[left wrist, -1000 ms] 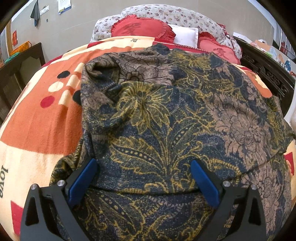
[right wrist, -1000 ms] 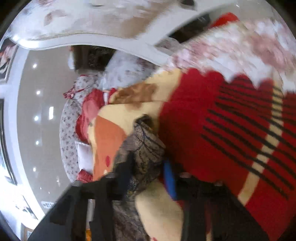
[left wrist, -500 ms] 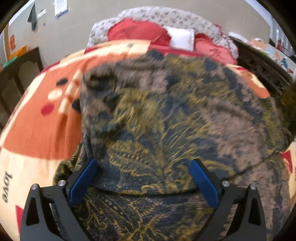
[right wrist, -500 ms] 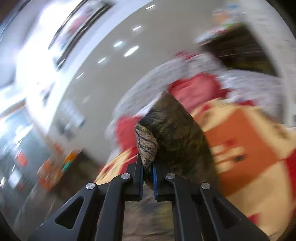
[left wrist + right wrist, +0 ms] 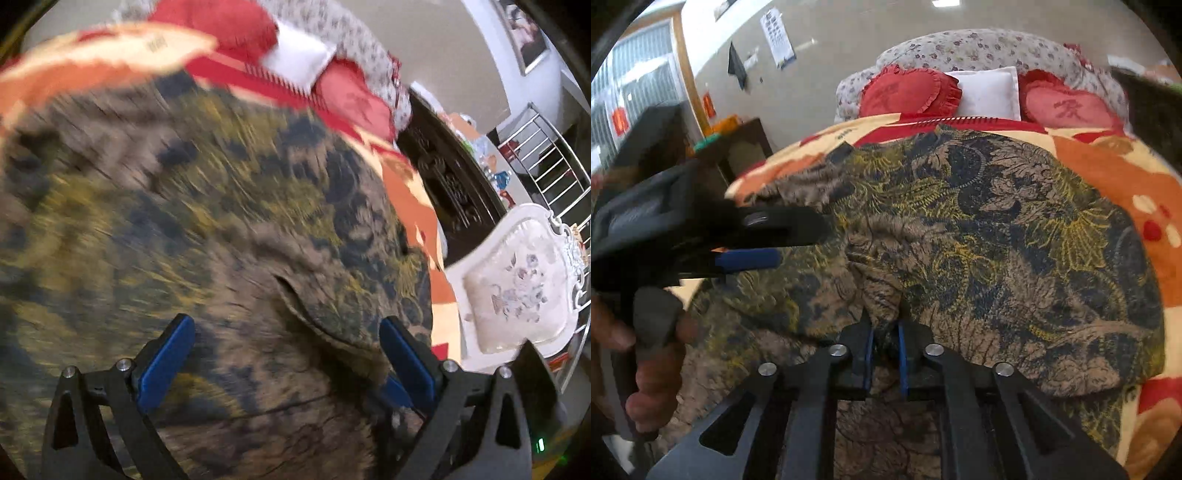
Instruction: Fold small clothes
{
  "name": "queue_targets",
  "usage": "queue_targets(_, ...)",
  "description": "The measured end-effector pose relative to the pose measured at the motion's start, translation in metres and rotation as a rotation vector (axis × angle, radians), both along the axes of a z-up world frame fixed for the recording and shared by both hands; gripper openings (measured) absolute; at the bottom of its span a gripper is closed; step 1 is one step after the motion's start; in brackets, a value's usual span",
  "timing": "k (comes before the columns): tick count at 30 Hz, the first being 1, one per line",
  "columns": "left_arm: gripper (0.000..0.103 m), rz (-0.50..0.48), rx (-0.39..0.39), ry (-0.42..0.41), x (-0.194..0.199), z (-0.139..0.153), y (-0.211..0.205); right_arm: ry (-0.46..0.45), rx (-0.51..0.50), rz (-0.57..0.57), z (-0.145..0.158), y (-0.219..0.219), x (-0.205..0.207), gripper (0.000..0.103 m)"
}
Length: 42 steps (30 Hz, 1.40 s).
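Observation:
A dark floral garment (image 5: 997, 229) in brown, navy and yellow lies spread over an orange and cream blanket (image 5: 1123, 177) on a bed. My right gripper (image 5: 884, 345) is shut on a bunched fold of the garment at its near edge. My left gripper (image 5: 284, 332) is open, its blue pads wide apart just above the garment (image 5: 184, 221), which is blurred in the left wrist view. The left gripper also shows at the left of the right wrist view (image 5: 750, 240), held in a hand over the cloth's left side.
Red heart cushions (image 5: 908, 92) and a white pillow (image 5: 990, 92) lie at the head of the bed. A dark wooden side table (image 5: 746, 147) stands left. A white upholstered chair (image 5: 524, 288) and dark carved furniture (image 5: 450, 184) stand right of the bed.
My right gripper has swung down with the garment fold and now faces the bed head. My left gripper has turned right over the cloth, still open.

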State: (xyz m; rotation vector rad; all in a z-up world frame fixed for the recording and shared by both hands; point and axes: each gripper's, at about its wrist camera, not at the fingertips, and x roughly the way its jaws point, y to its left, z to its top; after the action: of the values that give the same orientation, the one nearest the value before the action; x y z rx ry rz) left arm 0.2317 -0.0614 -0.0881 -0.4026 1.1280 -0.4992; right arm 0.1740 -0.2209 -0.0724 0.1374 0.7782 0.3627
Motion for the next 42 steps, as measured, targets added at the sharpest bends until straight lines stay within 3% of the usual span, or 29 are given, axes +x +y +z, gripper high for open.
queue_targets(2,0.101,-0.031,-0.017,0.026,0.002,-0.009,-0.011,-0.003,-0.036,0.013,0.001,0.003,-0.010,0.030)
queue_targets(7,0.100,-0.091,-0.070,0.002,-0.002,-0.010,-0.032,-0.011,-0.148,0.023,0.000,-0.002,-0.042,0.031)
queue_targets(9,0.098,-0.099,-0.090,-0.020,-0.009,-0.009,-0.034,-0.023,-0.150,0.026,-0.004,-0.007,-0.060,0.031)
queue_targets(12,0.077,-0.063,-0.074,-0.035,-0.015,-0.009,-0.031,-0.014,-0.159,-0.014,-0.018,-0.013,-0.077,0.031)
queue_targets(16,0.024,0.025,0.020,-0.022,-0.016,-0.009,-0.023,-0.029,-0.187,-0.099,-0.024,-0.020,-0.083,0.031)
queue_targets(17,0.015,0.037,0.030,-0.020,-0.017,-0.008,-0.021,-0.025,-0.197,-0.109,-0.025,-0.021,-0.082,0.031)
queue_targets(19,0.009,0.026,0.019,-0.044,-0.023,0.000,-0.020,-0.023,-0.213,-0.108,-0.027,-0.019,-0.081,0.031)
queue_targets(23,0.007,-0.031,-0.008,-0.177,-0.044,0.043,-0.010,-0.029,-0.226,-0.111,-0.028,-0.018,-0.077,0.031)
queue_targets(26,0.007,-0.007,0.004,-0.255,-0.048,0.075,0.014,-0.032,-0.229,-0.113,-0.028,-0.016,-0.081,0.031)
queue_targets(31,0.007,0.065,0.117,-0.352,-0.042,0.107,0.073,-0.032,-0.230,-0.114,-0.029,-0.015,-0.081,0.031)
queue_targets(34,0.007,0.131,0.194,-0.332,-0.030,0.099,0.107,-0.033,-0.231,-0.114,-0.029,-0.015,-0.081,0.031)
queue_targets(38,0.007,0.178,0.285,-0.269,-0.010,0.068,0.127,-0.032,-0.229,-0.114,-0.029,-0.016,-0.081,0.031)
queue_targets(42,0.007,0.226,0.307,-0.237,-0.007,0.040,0.139,-0.029,-0.220,-0.114,-0.030,-0.017,-0.080,0.031)
